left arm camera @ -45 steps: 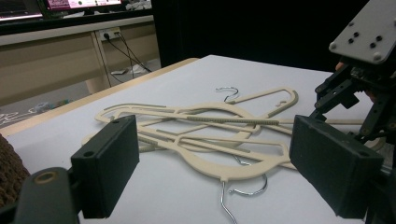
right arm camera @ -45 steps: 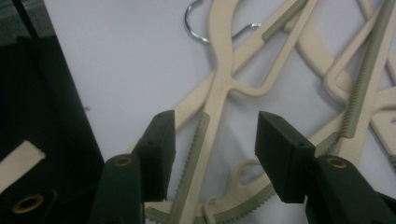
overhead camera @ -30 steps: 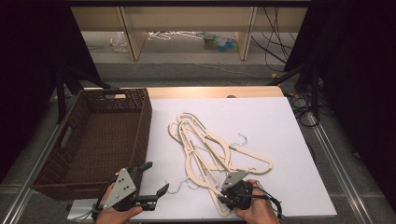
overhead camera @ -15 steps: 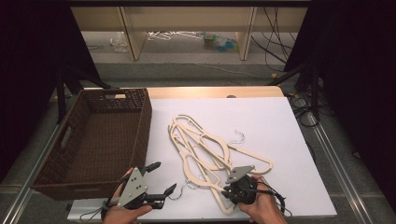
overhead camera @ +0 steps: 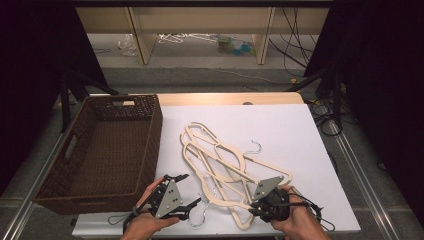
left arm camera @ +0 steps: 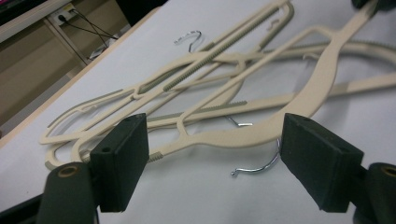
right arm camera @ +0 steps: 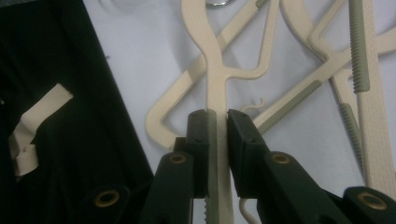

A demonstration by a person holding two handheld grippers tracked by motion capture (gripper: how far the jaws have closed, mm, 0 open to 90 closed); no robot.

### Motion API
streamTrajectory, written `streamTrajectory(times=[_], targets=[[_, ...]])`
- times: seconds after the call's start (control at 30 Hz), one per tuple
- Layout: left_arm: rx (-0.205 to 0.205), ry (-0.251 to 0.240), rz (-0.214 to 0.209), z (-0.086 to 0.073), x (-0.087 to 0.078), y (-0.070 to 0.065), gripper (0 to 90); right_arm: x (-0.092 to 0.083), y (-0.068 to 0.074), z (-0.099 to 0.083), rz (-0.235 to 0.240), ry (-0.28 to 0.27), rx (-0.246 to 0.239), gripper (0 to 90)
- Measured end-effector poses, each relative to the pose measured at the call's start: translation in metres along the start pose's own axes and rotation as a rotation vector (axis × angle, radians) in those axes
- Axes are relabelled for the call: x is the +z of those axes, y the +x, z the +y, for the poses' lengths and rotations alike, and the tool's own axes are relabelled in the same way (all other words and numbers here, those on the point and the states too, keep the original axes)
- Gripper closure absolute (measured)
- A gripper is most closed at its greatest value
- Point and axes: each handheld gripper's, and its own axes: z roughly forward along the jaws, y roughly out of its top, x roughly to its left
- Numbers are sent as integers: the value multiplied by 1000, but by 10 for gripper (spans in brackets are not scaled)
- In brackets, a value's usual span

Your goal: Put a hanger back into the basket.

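The right gripper (overhead camera: 256, 206) has clamped its fingers on 1 cream plastic hanger (right arm camera: 217, 79) and begun lifting it off the white bench (overhead camera: 295, 135); the left gripper (overhead camera: 192, 192), fingers wide but just narrowing, empty, nears the hanger's hook end.

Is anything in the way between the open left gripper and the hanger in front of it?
No. In the left gripper view, the left gripper faces the nearest hanger across bare white table; its silver hook lies between the fingers.
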Motion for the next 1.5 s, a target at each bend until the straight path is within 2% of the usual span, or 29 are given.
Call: streamTrajectory(times=[0.1,0.13,0.17,0.2,0.23,0.3,0.4,0.43,0.5,0.57,0.63,0.7,0.77,0.87,0.9,0.93,0.97,1.0,1.07,1.1,1.13,1.2,1.33,1.37,1.4,1.43,1.47,1.5], targets=[[53,21,-11,0,10,-4,257,-6,0,0,8,3,-6,798],[88,43,-29,0,16,-5,269,-10,0,1,13,8,-21,798],[88,43,-29,0,16,-5,270,-11,1,1,15,10,-23,798],[129,70,-45,1,19,-7,279,-13,1,1,16,17,-30,797],[129,70,-45,1,19,-7,290,-15,1,1,19,21,-39,798],[182,97,-52,0,23,-9,295,-16,1,1,22,19,-46,797],[190,104,-73,0,26,-11,317,-19,0,1,26,17,-48,797],[217,113,-76,2,27,-13,313,-20,-1,1,30,22,-44,797],[212,118,-79,2,29,-15,300,-19,0,1,31,26,-45,797],[270,132,-86,4,32,-18,305,-19,-1,1,30,27,-47,797],[273,133,-85,4,33,-20,310,-19,-2,1,28,27,-47,797],[317,139,-84,7,36,-23,311,-22,-4,0,40,12,-46,797],[324,143,-85,8,37,-24,312,-24,-5,0,44,12,-41,797],[361,154,-52,11,42,-24,315,-26,-6,0,48,7,-38,797],[357,160,-62,12,44,-25,315,-25,-6,0,54,4,-37,797],[374,167,-67,13,48,-25,308,-25,-6,-1,53,4,-42,797],[374,167,-67,13,48,-25,310,-25,-6,-1,53,4,-42,797],[397,164,-52,14,49,-25,310,-25,-7,-1,53,6,-46,797],[424,175,-61,16,49,-25,313,-24,-7,-2,56,5,-51,797],[419,172,-77,16,50,-26,323,-24,-7,-2,55,6,-53,796],[461,149,-75,17,47,-26,393,-24,-9,-3,56,10,-51,796],[469,119,-88,19,45,-25,453,-21,-12,-6,65,16,-48,796],[486,98,-102,22,43,-23,541,-14,-16,-10,92,34,-39,795],[531,115,-99,24,41,-21,541,-14,-16,-10,92,34,-39,795],[550,129,-112,25,40,-19,559,-13,-16,-11,98,37,-36,795],[547,115,-127,26,40,-20,577,-11,-16,-11,100,33,-41,794],[518,83,-145,25,41,-22,606,-11,-16,-12,110,42,-37,795],[548,79,-162,27,40,-22,653,-10,-17,-13,112,47,-38,795]])
